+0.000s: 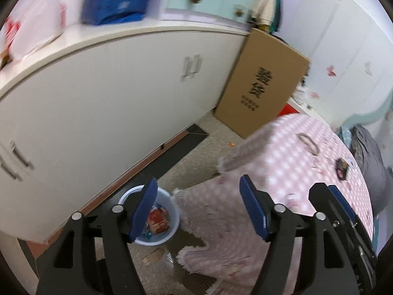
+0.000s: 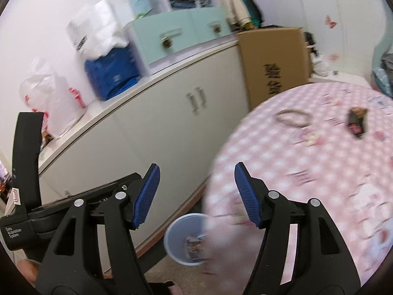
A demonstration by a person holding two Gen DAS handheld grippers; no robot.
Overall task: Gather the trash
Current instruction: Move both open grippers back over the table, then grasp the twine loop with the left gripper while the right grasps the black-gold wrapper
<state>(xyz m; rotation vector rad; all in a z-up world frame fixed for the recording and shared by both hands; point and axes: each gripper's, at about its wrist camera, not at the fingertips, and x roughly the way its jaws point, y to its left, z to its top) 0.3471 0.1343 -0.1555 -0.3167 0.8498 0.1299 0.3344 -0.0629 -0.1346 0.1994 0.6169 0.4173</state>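
Note:
A pale blue trash bin [image 1: 164, 221] stands on the floor beside the table, with a red carton [image 1: 157, 222] and other scraps inside; it also shows in the right wrist view [image 2: 180, 239]. A dark snack wrapper [image 2: 356, 122] lies on the pink checked tablecloth [image 2: 307, 184], also seen in the left wrist view [image 1: 342, 168]. A beige hair band [image 2: 292, 119] lies left of it. My left gripper [image 1: 199, 209] is open and empty above the bin and table edge. My right gripper [image 2: 196, 194] is open and empty, high over the table's near edge.
A long white cabinet [image 1: 98, 113] runs along the left, with plastic bags [image 2: 49, 93], a blue bag [image 2: 110, 73] and mint drawers [image 2: 176, 36] on top. A tall cardboard box [image 1: 260, 86] leans by its end. Scraps lie on the floor [image 1: 157, 257].

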